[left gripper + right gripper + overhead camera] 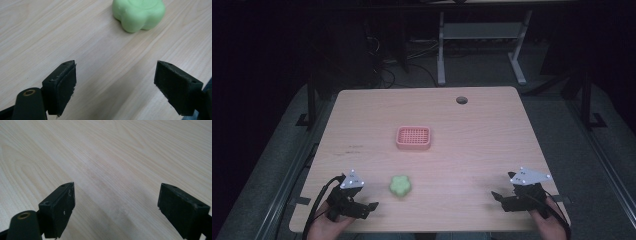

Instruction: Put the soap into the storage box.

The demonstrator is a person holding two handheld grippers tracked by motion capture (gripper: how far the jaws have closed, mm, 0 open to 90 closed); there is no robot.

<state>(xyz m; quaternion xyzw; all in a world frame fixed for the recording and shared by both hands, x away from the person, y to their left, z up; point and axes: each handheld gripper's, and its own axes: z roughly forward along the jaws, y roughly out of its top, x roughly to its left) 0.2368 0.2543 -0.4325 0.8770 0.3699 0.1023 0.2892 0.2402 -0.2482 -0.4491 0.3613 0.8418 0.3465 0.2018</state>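
Observation:
A pale green flower-shaped block [400,185] lies on the wooden table [472,130] near its front edge. In the left gripper view the green block [139,13] sits ahead and slightly right of the jaws. My left gripper [373,207] is just left of the block, low over the table, open with nothing between its jaws [116,85]. A pink perforated tray [413,137] rests near the table's middle. My right gripper [497,197] hovers at the front right, open [116,207] over bare wood.
A round cable hole [461,100] sits near the table's far edge. Beyond the table, white desk legs [441,50] and cables stand on the dark floor. Black frame posts [312,105] flank the table's left and right sides.

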